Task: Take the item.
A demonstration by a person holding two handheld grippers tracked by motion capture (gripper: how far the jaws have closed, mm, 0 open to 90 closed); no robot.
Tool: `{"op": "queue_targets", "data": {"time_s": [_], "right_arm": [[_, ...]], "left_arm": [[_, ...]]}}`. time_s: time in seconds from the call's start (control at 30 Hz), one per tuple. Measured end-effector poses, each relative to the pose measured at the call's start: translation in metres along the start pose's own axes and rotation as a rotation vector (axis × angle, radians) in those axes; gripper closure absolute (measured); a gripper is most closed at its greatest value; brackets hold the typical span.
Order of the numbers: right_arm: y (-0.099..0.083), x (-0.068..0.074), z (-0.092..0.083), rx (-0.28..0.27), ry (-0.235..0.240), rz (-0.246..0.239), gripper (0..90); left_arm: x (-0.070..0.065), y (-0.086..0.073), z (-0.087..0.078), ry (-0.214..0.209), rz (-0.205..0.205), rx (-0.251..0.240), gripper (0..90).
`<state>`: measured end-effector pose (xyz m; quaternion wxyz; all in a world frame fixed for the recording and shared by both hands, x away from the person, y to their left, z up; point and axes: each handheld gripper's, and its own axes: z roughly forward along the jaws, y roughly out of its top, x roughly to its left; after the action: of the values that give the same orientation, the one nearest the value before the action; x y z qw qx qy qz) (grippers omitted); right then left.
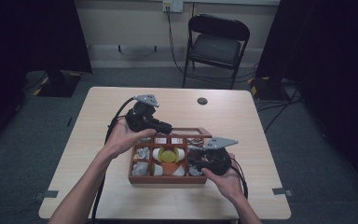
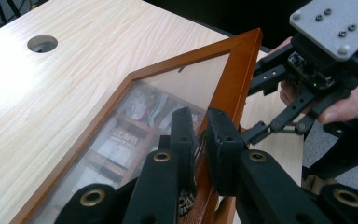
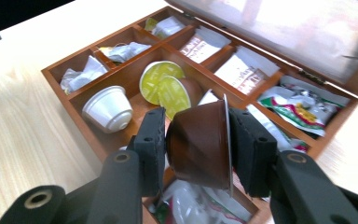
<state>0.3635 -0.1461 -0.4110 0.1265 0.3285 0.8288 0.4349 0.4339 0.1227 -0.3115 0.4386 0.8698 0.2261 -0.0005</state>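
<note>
Right gripper view showed your right hand-held gripper [image 3: 196,140] clamped across a brown coffee capsule [image 3: 200,144]: light, thin-walled, crushable; your left hand-held gripper [image 2: 200,140] pinched the lid [image 2: 235,79].

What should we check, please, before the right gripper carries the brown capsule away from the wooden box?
1. Grip on the capsule: the right gripper has both pads pressed on the brown capsule. Ok.
2. Capsule lifted free of the compartments: it appears to be above the wooden box, though its underside is hidden. Cannot tell.
3. Lid held open: the left gripper is clamped on the edge of the glass lid. Ok.
4. Lid out of the capsule's path: it stands tilted up behind the box. Ok.
5. Bare space on the table to set the capsule down. Ok.
</note>
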Motion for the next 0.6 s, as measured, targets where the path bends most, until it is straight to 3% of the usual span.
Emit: {"op": "queue_targets", "data": {"time_s": [0.6], "right_arm": [[-0.018, -0.037, -0.026, -0.016, -0.082, 0.079, 58.2]], "left_arm": [[-0.001, -0.002, 0.001, -0.001, -0.002, -0.003, 81.8]]}}
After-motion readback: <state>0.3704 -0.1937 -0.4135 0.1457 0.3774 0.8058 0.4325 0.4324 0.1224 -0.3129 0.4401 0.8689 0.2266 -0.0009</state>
